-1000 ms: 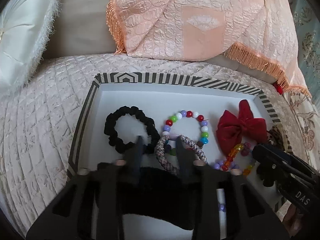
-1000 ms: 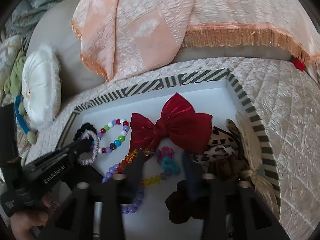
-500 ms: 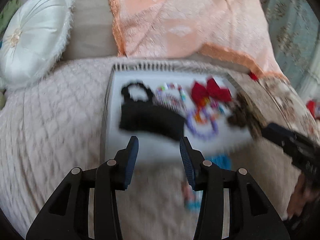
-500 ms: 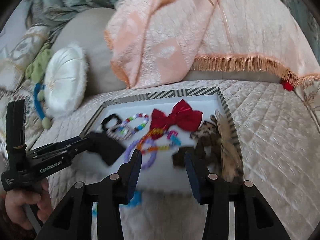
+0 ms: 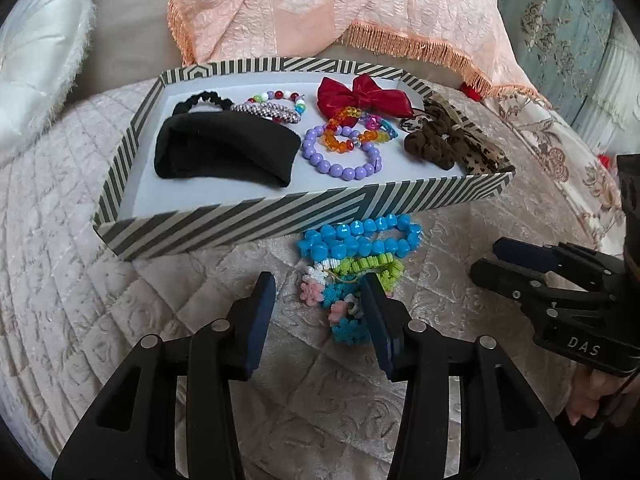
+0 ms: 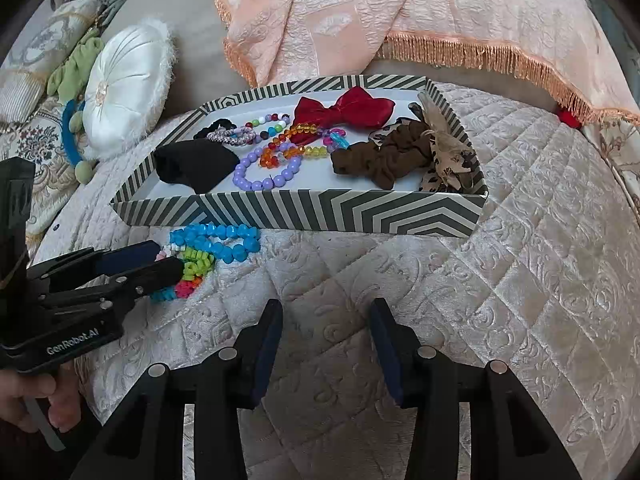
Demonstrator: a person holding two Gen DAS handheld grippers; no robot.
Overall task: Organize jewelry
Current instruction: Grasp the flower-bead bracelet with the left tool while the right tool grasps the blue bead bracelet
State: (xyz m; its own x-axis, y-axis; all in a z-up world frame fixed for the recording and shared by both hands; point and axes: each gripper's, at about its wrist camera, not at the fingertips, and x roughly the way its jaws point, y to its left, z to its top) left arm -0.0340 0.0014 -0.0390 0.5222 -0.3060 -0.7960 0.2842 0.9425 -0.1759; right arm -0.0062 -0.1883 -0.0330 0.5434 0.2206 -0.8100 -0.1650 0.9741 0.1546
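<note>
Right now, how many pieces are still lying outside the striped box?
2 visible: a blue bead bracelet against the box front wall, and a flowery multicoloured one just nearer; the left gripper may hide more.

Both hand-held grippers pulled back off tray [image 5: 256, 216], left one [image 5: 318, 300] narrowing, empty

A home, most likely a bedroom: a quilted cream bedspread [image 6: 520, 264] covers a bed, with a round white satin cushion [image 6: 124, 88] at far left, a fringed peach throw [image 6: 400, 12] draped behind, and patterned pillows [image 6: 36, 60] beyond.
</note>
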